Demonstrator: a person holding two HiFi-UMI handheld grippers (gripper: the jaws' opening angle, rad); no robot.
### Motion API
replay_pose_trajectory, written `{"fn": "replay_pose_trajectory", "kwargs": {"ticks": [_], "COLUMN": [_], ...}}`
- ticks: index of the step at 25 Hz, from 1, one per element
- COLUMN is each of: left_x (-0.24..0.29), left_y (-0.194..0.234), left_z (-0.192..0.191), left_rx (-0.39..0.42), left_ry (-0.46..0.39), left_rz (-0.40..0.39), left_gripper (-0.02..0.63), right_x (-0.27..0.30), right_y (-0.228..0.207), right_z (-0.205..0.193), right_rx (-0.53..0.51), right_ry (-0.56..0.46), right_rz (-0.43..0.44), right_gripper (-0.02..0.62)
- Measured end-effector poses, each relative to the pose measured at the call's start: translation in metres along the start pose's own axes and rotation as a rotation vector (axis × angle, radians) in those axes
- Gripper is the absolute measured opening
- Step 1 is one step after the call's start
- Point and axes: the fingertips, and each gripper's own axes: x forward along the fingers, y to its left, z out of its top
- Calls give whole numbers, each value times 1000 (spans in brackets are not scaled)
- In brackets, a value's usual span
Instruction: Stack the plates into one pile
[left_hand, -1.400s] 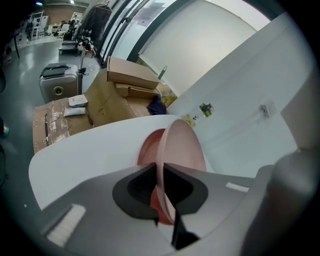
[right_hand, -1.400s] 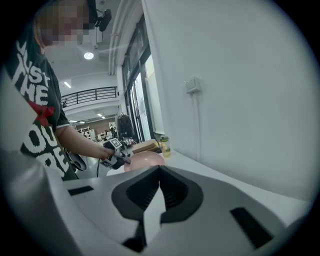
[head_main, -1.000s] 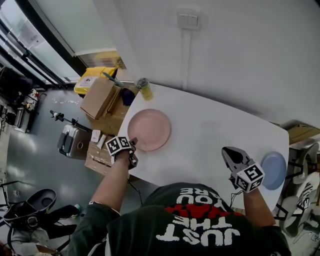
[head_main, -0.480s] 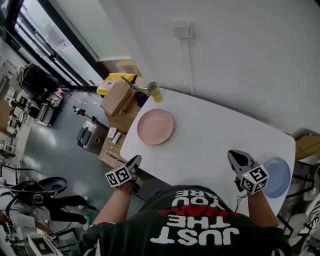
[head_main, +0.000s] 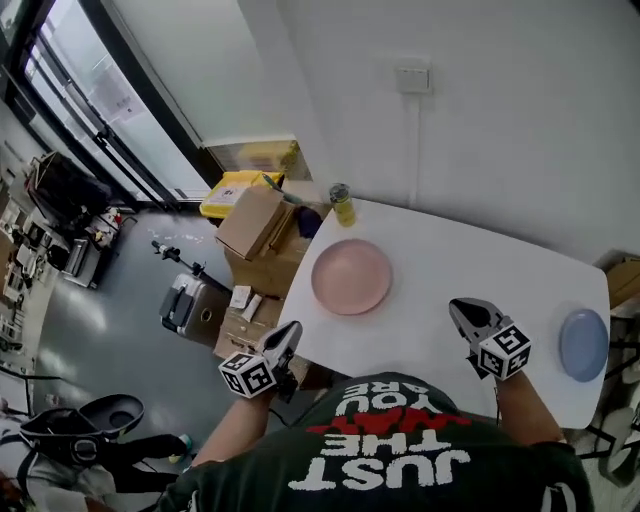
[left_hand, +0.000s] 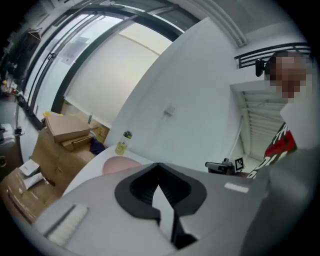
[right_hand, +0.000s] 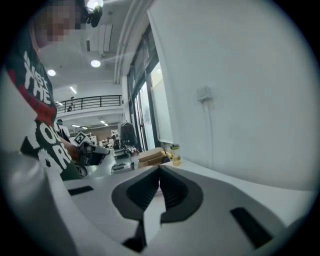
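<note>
Cardboard boxes (head_main: 255, 225) stand on the floor left of the white table (head_main: 470, 260). The left gripper (head_main: 288, 335) is at the table's near left edge; its jaws have just been closing and now meet, with nothing between them. A bottle (head_main: 342, 205) stands upright at the far left corner. The pink plate (head_main: 351, 277) lies flat, face up, on the left half. It is round, with no long axis. The right gripper (head_main: 462, 310) is above the near edge, jaws pressed together, empty. The blue plate (head_main: 583, 344) lies flat at the right end, well apart from the pink plate.
</note>
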Motion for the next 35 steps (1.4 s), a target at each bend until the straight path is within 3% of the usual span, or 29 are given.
{"fn": "replay_pose_trajectory", "kwargs": {"ticks": [5, 9, 12, 17, 22, 25, 28, 35], "left_x": [-31, -33, -26, -6, 3, 4, -2, -33], "left_y": [67, 93, 97, 81, 63, 61, 62, 86], "left_z": [45, 65, 71, 69, 53, 49, 42, 29], "left_rx": [66, 157, 174, 143, 162, 165, 168, 195], "left_ry": [85, 140, 139, 129, 157, 177, 203, 253], "left_rz": [-121, -199, -233, -289, -326, -334, -343, -309], "left_gripper": [8, 8, 8, 8, 8, 8, 8, 8], "right_x": [96, 144, 163, 175, 187, 205, 220, 249], "right_y": [70, 94, 102, 91, 57, 41, 29, 20], "right_z": [-5, -25, -43, -86, -134, -159, -177, -197], "right_rx": [133, 187, 256, 476, 667, 812, 945, 1076], "right_ry": [29, 98, 137, 217, 277, 285, 258, 228], "right_rz": [-89, -177, -214, -228, -322, -351, -393, -438], "right_gripper": [6, 6, 6, 8, 14, 132, 152, 139]}}
